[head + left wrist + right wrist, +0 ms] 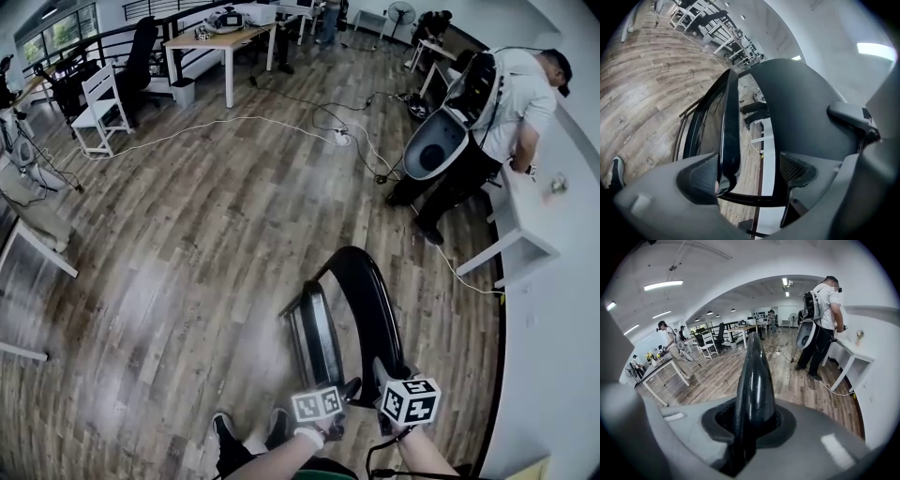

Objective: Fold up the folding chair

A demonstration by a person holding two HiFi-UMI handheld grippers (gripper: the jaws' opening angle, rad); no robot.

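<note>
The black folding chair stands on the wood floor just in front of me, with its curved backrest [372, 298] to the right and its glossy seat [313, 333] tipped up close beside it. My left gripper [345, 391] is at the seat's near edge. In the left gripper view its jaws [750, 174] stand wide apart. The seat's edge [727, 133] lies against the left pad [699, 179], well clear of the right pad. My right gripper [383, 372] is shut on the backrest's top edge, which shows edge-on between its jaws [752, 420].
A person with a backpack [506, 103] bends over a white desk [527, 246] at the right. A white cable [234, 122] runs across the floor. A white chair [101, 108] and a wooden table [220, 42] stand far back. My shoes [225, 439] are just left of the chair.
</note>
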